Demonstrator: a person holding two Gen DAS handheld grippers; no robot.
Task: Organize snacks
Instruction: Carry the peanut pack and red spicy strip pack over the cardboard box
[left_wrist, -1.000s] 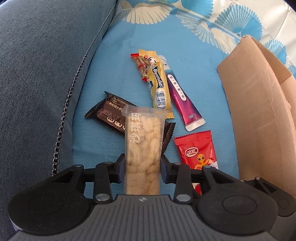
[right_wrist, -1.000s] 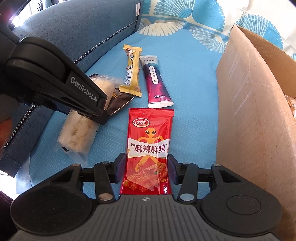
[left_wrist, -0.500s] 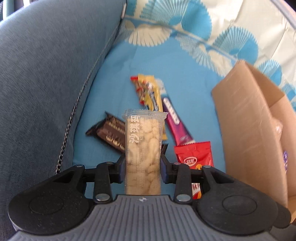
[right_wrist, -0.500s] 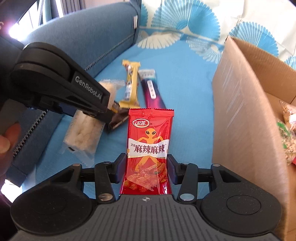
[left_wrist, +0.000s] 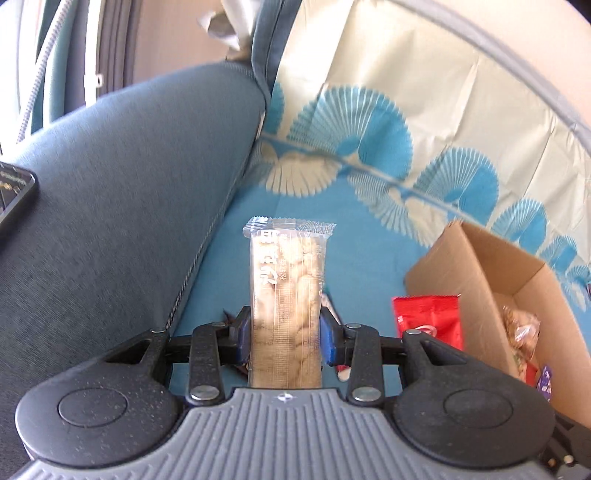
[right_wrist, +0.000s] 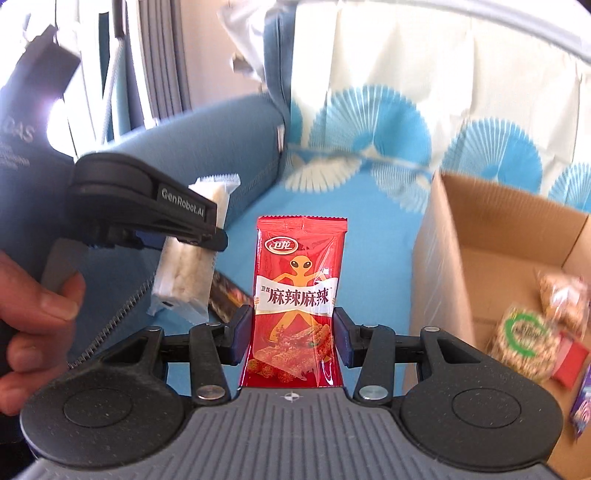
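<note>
The left gripper (left_wrist: 284, 332) is clamping a pale rice-cracker bar (left_wrist: 286, 291) upright, left of the cardboard box (right_wrist: 517, 236). The right gripper (right_wrist: 291, 332) is pinching a red spicy-snack packet (right_wrist: 297, 295) just beside the box's left wall, above the blue cushion (right_wrist: 373, 229).

A clear-wrapped pale rice cracker bar (left_wrist: 285, 295) stands upright in the centre of the left wrist view, held at its lower half. A red spicy snack packet (right_wrist: 297, 299) with an orange alien figure stands upright in the centre of the right wrist view. At the right of that frame, an open cardboard box (right_wrist: 436, 266) holds a green-labelled round snack (right_wrist: 526, 341) and other wrapped snacks. A dark wrapper (right_wrist: 225, 295) shows between bar and packet.
</note>
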